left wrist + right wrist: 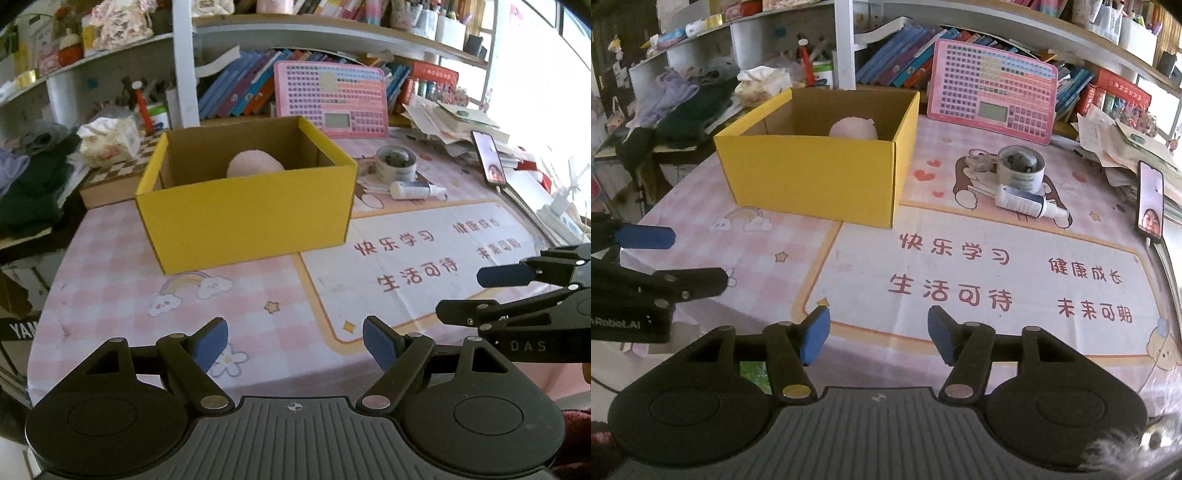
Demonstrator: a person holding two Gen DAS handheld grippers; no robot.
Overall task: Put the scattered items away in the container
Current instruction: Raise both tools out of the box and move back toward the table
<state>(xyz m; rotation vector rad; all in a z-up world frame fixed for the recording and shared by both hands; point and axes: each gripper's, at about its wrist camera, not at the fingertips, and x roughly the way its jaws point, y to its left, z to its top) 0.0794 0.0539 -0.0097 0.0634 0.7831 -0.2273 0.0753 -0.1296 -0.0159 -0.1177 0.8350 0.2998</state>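
An open yellow cardboard box [243, 218] [812, 173] stands on the pink table mat with a pale pink rounded object [255, 164] [854, 128] inside it. To its right lie a roll of tape [397, 162] [1021, 168] and a small white bottle [417, 190] [1028, 205] on its side. My left gripper [295, 345] hovers open over the mat in front of the box, with nothing between its blue pads. My right gripper [879, 338] is open and empty too, over the printed white panel. Each gripper shows at the edge of the other's view.
A pink keyboard-like toy board [332, 98] [993, 92] leans against books behind the box. A lit phone [489, 157] [1150, 201] is propped at the right beside piled papers [454, 122]. Clothes [33, 177] [683, 107] and a checkered box [114, 173] crowd the left.
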